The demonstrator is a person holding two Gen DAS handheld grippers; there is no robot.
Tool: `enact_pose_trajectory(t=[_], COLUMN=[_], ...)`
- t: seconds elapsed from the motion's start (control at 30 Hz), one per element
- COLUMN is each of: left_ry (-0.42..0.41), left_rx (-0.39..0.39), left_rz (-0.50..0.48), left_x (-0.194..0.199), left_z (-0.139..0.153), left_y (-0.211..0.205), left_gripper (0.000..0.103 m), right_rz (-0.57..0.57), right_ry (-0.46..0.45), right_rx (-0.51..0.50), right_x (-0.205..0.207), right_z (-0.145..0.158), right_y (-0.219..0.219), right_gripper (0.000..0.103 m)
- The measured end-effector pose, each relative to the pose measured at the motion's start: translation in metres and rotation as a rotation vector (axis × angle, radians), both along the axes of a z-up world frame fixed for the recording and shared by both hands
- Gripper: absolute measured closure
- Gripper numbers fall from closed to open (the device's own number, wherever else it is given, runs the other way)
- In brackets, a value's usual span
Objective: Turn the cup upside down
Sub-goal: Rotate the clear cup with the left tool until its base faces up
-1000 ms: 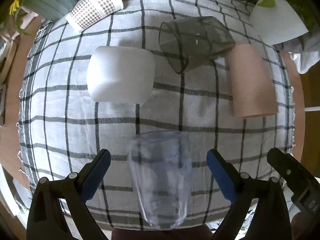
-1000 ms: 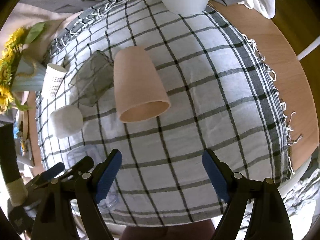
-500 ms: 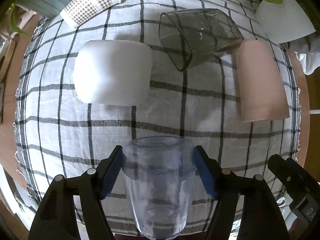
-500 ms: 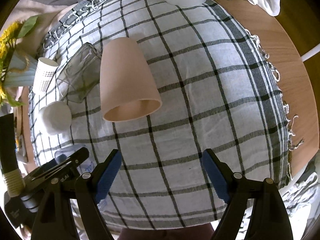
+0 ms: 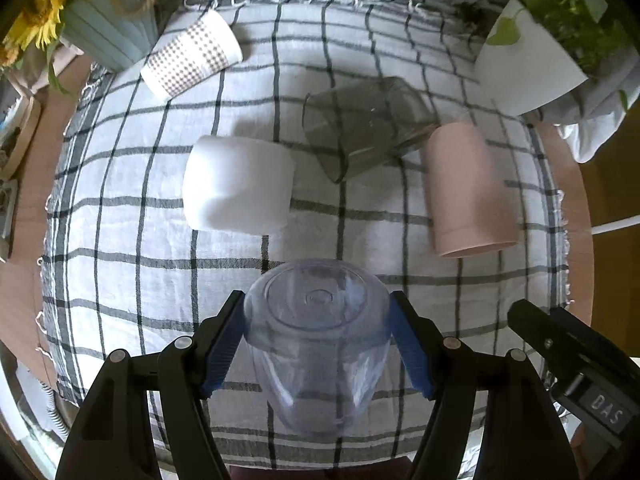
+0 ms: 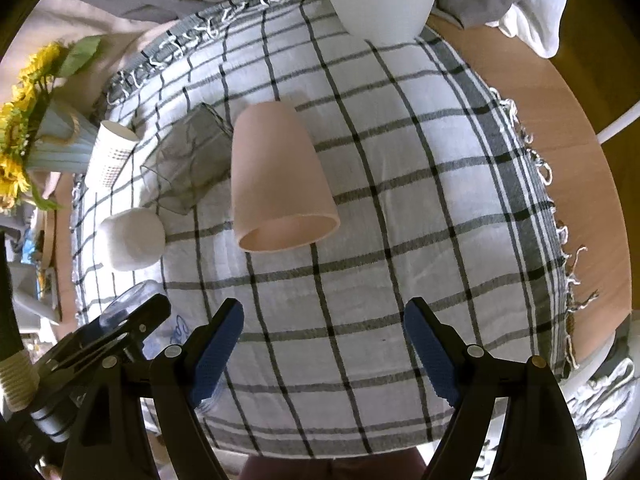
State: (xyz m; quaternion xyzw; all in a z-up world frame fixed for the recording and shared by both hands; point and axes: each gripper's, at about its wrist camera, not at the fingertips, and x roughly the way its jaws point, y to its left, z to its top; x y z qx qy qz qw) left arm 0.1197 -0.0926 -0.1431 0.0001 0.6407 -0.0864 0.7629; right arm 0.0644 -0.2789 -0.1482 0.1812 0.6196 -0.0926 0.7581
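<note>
In the left wrist view my left gripper (image 5: 318, 340) is shut on a clear plastic cup (image 5: 316, 344). The cup's base faces away from me and its body runs back toward the camera, held above the checked cloth (image 5: 120, 240). In the right wrist view my right gripper (image 6: 324, 344) is open and empty over the cloth (image 6: 400, 240) near its front edge. The clear cup (image 6: 132, 300) and the left gripper's black body (image 6: 100, 340) show at that view's lower left.
On the cloth lie a white cup (image 5: 238, 186), a smoky grey square glass (image 5: 360, 124), a pink cup (image 5: 466, 188) and a dotted paper cup (image 5: 190, 60). A sunflower vase (image 5: 100, 20) stands back left, a white plant pot (image 5: 532, 64) back right. Bare wooden table (image 6: 580, 180) lies right.
My left gripper closed on the clear cup, lifted it and tilted it so its base now faces away. My right gripper stayed open and shifted slightly.
</note>
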Motion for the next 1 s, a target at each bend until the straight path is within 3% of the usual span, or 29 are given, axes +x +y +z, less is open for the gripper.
enact_pose_trajectory(t=[0.27,0.6,1.0], left_ry=[-0.045,-0.107,-0.079], left_rx=[-0.021,0.008,-0.024], left_rz=[-0.039,-0.089,-0.087], left_x=[-0.014,-0.044,-0.059], left_z=[0.013,0.019,0.017], left_y=[-0.012,-0.02,-0.016], left_gripper=[0.033,0.033,0.032], right_rz=[0.002,0.007,0.037], right_ry=[-0.02,-0.015,-0.02], right_rx=[-0.007,-0.019,-0.038], right_x=[-0.006,-0.02,-0.028], right_z=[0.007,0.005,0.006], right_y=[0.0,-0.005,0.001], right_gripper=[0.02,0.021,0.021])
